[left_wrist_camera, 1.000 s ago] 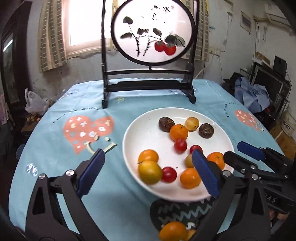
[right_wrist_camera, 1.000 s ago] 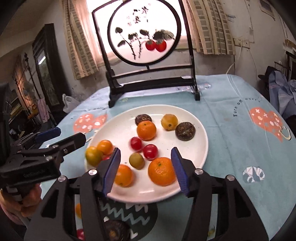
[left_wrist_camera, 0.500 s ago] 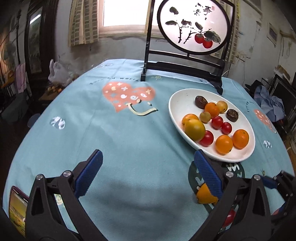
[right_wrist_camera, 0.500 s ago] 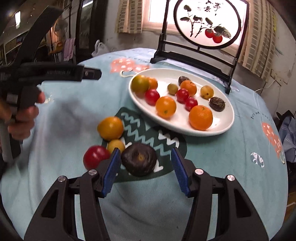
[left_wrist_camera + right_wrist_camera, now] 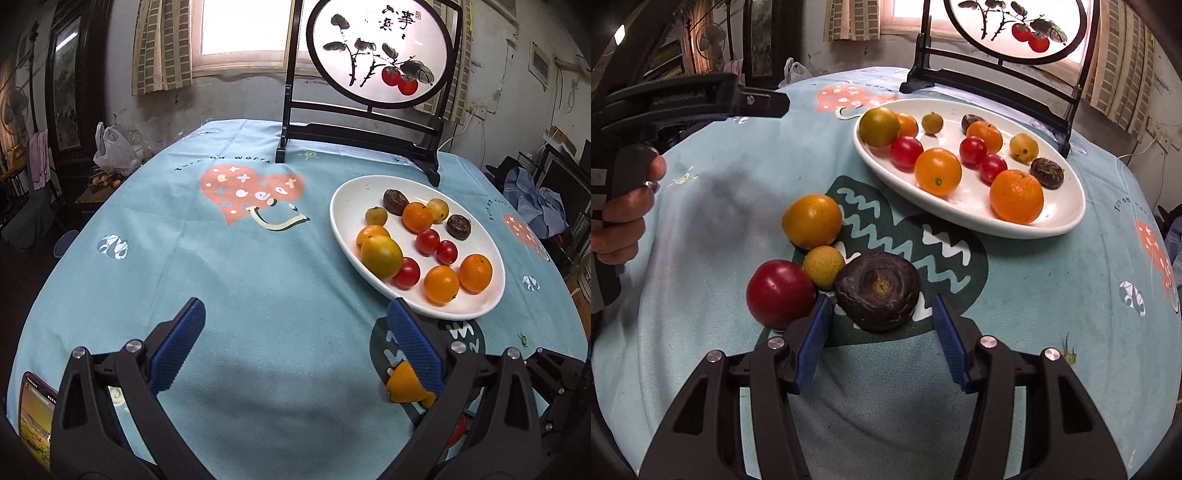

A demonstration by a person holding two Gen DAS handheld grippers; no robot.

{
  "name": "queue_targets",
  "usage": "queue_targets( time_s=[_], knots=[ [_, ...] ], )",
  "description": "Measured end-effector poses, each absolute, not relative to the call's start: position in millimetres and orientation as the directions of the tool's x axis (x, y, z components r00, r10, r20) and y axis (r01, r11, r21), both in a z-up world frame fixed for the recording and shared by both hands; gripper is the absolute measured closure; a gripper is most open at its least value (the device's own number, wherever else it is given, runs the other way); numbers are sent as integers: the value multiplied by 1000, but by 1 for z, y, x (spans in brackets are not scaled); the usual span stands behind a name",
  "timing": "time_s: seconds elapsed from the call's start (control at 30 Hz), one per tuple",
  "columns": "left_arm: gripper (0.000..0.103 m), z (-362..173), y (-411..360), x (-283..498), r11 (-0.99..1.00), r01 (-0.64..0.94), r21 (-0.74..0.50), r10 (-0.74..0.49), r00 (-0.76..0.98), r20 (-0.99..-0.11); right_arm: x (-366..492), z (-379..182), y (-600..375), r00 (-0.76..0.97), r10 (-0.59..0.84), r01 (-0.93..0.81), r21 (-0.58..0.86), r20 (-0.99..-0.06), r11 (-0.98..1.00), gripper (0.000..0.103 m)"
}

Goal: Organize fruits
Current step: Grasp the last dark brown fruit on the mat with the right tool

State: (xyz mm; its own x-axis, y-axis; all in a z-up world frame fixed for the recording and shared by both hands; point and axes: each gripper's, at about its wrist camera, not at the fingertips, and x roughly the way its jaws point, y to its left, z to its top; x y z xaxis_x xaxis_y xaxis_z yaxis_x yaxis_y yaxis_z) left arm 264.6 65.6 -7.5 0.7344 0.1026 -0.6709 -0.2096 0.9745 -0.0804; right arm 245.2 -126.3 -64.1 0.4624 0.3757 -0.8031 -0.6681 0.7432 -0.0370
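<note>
**A:** Four loose fruits sit on the teal tablecloth point(image 5: 1052, 288) in the lower middle of the right wrist view: a dark wrinkled fruit point(image 5: 878, 291), a red tomato point(image 5: 780, 293) to its left, a small yellow fruit point(image 5: 823, 266) squeezed between those two, and an orange-yellow fruit point(image 5: 812, 221) just above; all of them are off the white plate point(image 5: 967, 218), which is in the upper right of that frame.

**B:** What's the right gripper point(image 5: 882, 345) doing?

**A:** Spread wide, nothing in it; the blue pads point(image 5: 814, 343) sit either side of the dark wrinkled fruit's near edge, and I can't tell if they touch it; the left pad tip is right by the tomato.

**B:** And the other one?

**A:** Left gripper point(image 5: 295, 350) is wide open too, empty, over bare cloth at the bottom of the left wrist view; the plate point(image 5: 347, 236) is at right centre there with about eleven pieces on it: oranges, cherry tomatoes, two dark ones, a big yellow-green fruit point(image 5: 381, 256) at the near-left rim; in the lower right an orange fruit point(image 5: 404, 384) peeks out behind the right blue pad.

**B:** Anything else on the table?

**A:** Round painted screen point(image 5: 380, 55) on a black stand at the top; a phone point(image 5: 35, 417) in the bottom left corner; the left hand point(image 5: 624, 218) on its grip shows at the left edge of the right wrist view.
</note>
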Motion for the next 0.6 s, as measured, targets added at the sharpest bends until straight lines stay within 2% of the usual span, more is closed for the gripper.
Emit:
queue_targets(
  time_s=[0.33, 0.6],
  knots=[
    [2, -11, 63, 268, 977, -206, -55, 113, 720, -685, 253, -65, -127, 444, 401, -665, 5, -802, 747, 46],
    [2, -12, 62, 268, 978, -202, -48, 114, 717, -688, 249, -65, -125, 451, 407, -680, -10, -794, 733, 54]
  ],
)
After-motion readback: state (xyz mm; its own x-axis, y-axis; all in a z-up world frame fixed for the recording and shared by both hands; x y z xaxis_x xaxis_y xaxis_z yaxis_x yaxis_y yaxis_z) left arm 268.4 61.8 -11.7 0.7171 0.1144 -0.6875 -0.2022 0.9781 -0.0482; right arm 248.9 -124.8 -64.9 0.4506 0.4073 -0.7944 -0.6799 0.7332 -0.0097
